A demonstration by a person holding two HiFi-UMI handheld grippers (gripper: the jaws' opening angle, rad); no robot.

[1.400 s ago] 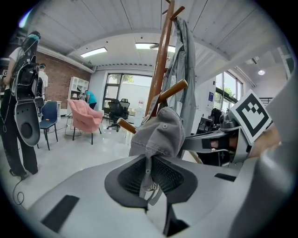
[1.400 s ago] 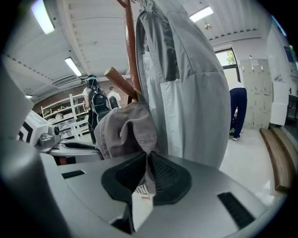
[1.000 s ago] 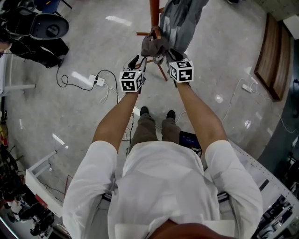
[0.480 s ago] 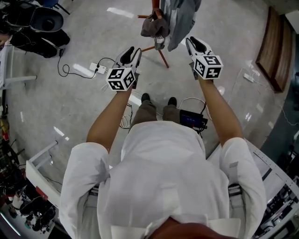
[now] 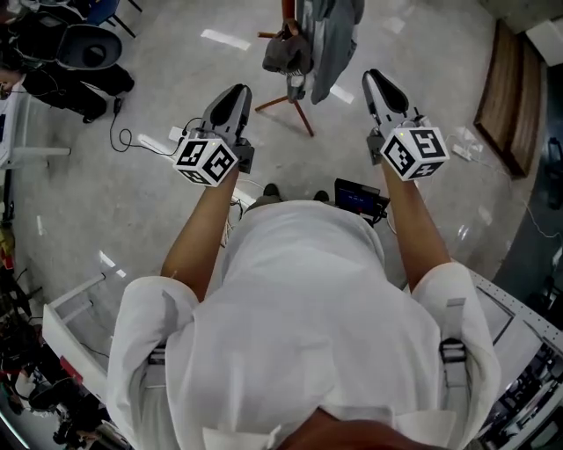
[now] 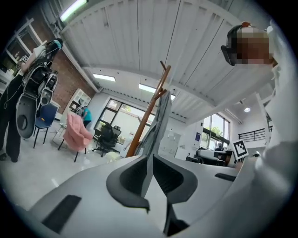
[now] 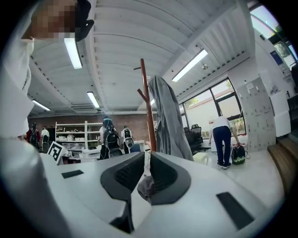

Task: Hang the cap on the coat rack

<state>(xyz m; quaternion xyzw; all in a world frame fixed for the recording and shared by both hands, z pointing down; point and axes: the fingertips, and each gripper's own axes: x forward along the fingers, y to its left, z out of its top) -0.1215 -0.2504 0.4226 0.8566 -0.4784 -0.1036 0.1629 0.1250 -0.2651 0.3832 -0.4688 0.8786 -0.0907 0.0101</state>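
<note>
A dark grey cap [image 5: 286, 53] hangs on the wooden coat rack [image 5: 289, 10], beside a grey garment [image 5: 327, 39] on the same rack. Both grippers are held up, well back from the rack and apart from the cap. My left gripper [image 5: 232, 95] has just been closing its jaws; they now stand together with nothing between them. My right gripper [image 5: 378, 83] is also shut and empty. The left gripper view shows the rack's pole [image 6: 144, 121] and the garment [image 6: 159, 123] beyond the jaws. In the right gripper view the cap [image 7: 145, 187] shows far off, below the pole [image 7: 147, 111].
A power strip with cables [image 5: 180, 141] lies on the floor at left, near a black chair [image 5: 88, 44]. A dark device [image 5: 356, 195] sits by the person's feet. A wooden bench [image 5: 501, 97] stands at right. People [image 7: 222, 139] stand in the background.
Both grippers have come away from the cap and risen toward the person, spreading apart. The cap stays on the rack. The left jaws have gone from open to together.
</note>
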